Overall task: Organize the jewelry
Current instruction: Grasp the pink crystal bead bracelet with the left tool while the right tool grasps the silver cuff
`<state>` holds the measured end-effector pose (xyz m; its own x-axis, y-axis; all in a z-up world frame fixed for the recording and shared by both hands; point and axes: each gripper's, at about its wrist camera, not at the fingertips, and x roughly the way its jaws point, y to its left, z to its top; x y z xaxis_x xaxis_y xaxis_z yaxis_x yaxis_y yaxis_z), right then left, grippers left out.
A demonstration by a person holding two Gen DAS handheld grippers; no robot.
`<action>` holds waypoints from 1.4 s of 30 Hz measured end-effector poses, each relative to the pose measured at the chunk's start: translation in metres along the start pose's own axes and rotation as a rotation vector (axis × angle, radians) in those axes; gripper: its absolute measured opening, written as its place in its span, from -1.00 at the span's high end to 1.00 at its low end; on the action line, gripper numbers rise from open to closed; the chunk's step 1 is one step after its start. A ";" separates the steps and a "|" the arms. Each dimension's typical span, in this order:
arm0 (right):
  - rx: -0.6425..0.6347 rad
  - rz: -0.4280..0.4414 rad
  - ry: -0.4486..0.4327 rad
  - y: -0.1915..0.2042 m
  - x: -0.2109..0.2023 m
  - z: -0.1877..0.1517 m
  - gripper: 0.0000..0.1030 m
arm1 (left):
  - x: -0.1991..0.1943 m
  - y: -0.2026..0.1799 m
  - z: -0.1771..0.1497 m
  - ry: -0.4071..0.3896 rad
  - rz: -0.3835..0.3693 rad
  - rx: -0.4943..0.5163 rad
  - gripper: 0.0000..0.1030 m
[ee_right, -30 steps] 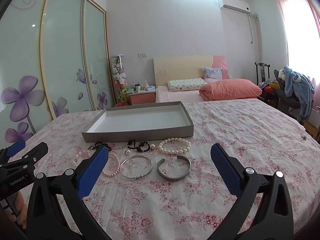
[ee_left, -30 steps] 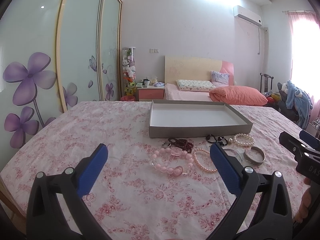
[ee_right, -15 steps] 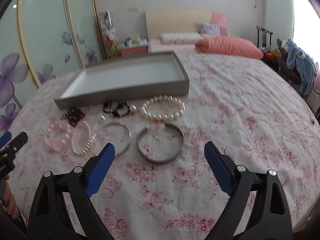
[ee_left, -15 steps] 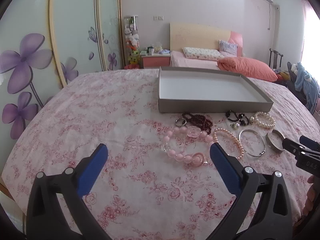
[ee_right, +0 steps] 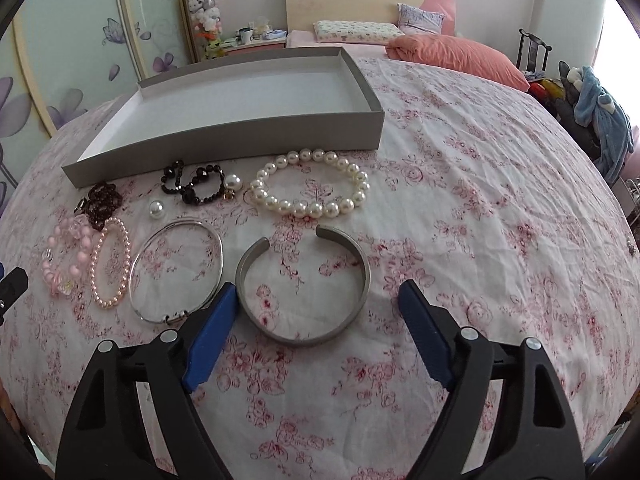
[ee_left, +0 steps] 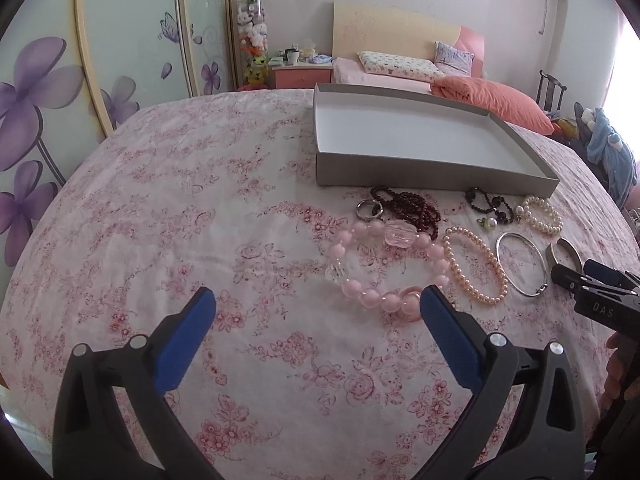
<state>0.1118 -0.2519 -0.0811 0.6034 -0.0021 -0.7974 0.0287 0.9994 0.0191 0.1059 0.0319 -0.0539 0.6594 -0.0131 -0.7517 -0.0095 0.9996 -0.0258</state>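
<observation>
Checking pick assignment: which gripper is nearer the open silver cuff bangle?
Right. The right gripper hangs open directly over the silver cuff, fingers straddling it. The left gripper is open over by the pink bead bracelet, several pieces away.

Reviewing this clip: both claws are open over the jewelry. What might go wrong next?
The right claw straddles the cuff, but its left finger sits beside the thin bangle and may snag it. The left claw is offset from the pink beads, with only one finger near them, so closing now may miss.
</observation>
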 end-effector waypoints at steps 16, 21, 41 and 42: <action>-0.007 0.022 -0.028 0.002 0.001 0.003 -0.30 | 0.037 -0.004 0.019 0.124 -0.044 -0.073 -0.25; -0.006 0.023 -0.029 0.002 0.000 0.003 -0.30 | 0.037 -0.009 0.019 0.124 -0.030 -0.064 0.07; 0.016 0.058 -0.054 -0.001 -0.006 0.004 -0.29 | 0.029 -0.005 0.017 0.083 -0.057 -0.071 0.64; 0.016 0.060 -0.059 -0.001 -0.007 0.004 -0.29 | 0.025 -0.003 0.017 0.070 -0.067 -0.075 0.64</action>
<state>0.1110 -0.2529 -0.0729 0.6500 0.0553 -0.7579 0.0033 0.9971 0.0756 0.1354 0.0286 -0.0617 0.6066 -0.0845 -0.7905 -0.0250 0.9918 -0.1252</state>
